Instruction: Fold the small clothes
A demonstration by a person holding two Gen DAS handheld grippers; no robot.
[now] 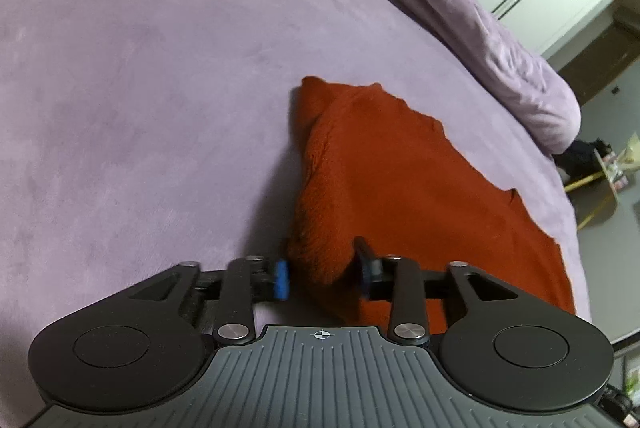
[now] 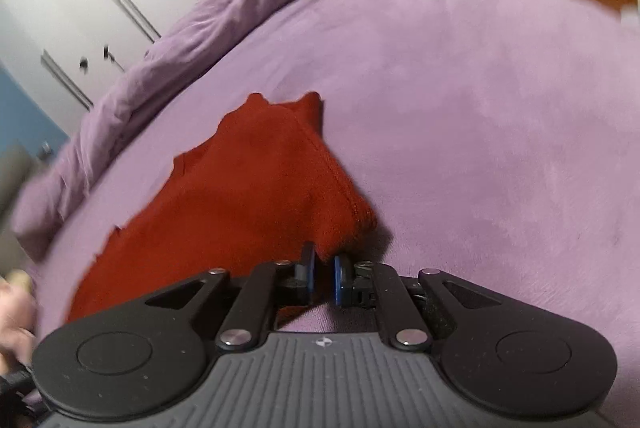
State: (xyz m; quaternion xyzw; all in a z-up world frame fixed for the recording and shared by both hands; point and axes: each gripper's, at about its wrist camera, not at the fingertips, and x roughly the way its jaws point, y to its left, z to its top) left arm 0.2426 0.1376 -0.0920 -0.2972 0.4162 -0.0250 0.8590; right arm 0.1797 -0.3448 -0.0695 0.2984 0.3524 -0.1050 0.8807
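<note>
Left tool (image 1: 325,278) stands apart around the red cloth's (image 1: 400,180) near corner; right tool (image 2: 323,278) is clamped on another. Keep both corners level when folding across the bed (image 1: 140,88).

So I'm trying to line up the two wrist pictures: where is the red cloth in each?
Left wrist: red cloth fills the centre-right, its near corner between the left gripper's fingers.
Right wrist: red cloth lies centre-left, its near corner at the right gripper.
Shared landmark: the rolled purple duvet behind it.
</note>
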